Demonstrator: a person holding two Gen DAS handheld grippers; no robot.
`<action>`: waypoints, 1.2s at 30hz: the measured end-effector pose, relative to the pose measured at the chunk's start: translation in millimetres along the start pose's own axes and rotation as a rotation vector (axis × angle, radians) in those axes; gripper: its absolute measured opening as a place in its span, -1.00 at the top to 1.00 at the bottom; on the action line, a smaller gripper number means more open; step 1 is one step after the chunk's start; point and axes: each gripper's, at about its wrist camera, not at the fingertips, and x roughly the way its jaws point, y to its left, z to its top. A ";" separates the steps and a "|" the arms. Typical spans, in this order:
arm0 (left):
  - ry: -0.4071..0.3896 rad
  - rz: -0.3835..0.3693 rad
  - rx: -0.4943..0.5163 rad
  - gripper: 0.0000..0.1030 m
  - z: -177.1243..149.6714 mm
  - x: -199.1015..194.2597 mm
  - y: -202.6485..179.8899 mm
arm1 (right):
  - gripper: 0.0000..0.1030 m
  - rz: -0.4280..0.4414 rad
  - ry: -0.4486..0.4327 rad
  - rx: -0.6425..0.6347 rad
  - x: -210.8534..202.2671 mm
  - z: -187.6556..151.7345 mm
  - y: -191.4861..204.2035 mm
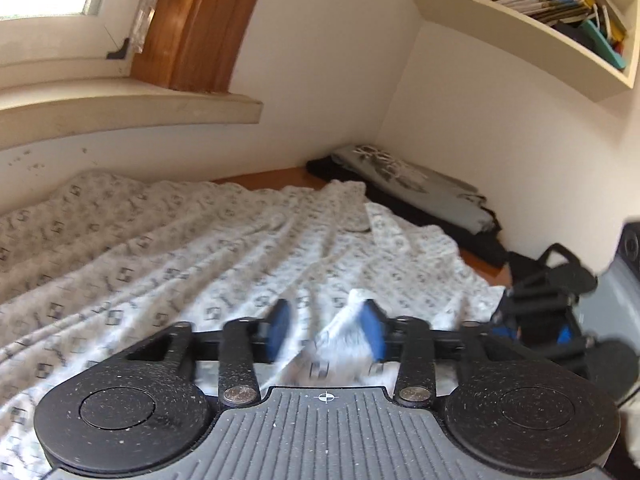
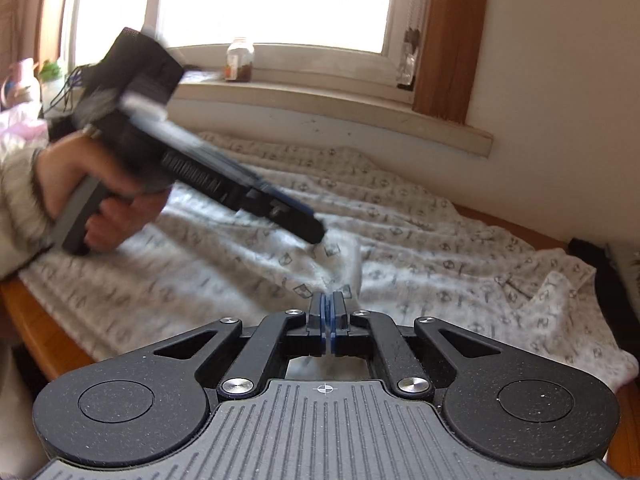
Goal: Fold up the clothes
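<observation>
A white garment [image 1: 180,248] with a small grey print lies spread and wrinkled over a wooden surface. My left gripper [image 1: 326,330] is open just above it. A raised fold of the cloth [image 1: 344,320] stands between its blue pads, against the right pad [image 1: 372,328]. My right gripper [image 2: 328,320] is shut at the garment's [image 2: 420,248] near edge, and a ridge of cloth runs up into its tips. In the right wrist view a hand [image 2: 80,184] holds the blurred left gripper [image 2: 316,234] tilted down onto the cloth. The right gripper [image 1: 532,320] shows at the left wrist view's right edge.
A stack of folded dark and grey clothes [image 1: 420,196] lies in the far corner by the wall. A window sill [image 2: 320,100] with a jar [image 2: 240,60] runs behind the surface. A wall shelf [image 1: 520,20] holds books. The wooden edge [image 2: 40,320] shows near left.
</observation>
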 end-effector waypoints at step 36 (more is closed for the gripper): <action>-0.076 0.154 0.127 0.06 -3.3 -1.2 -20.8 | 0.57 -0.312 -0.062 0.276 -61.1 -73.3 -82.3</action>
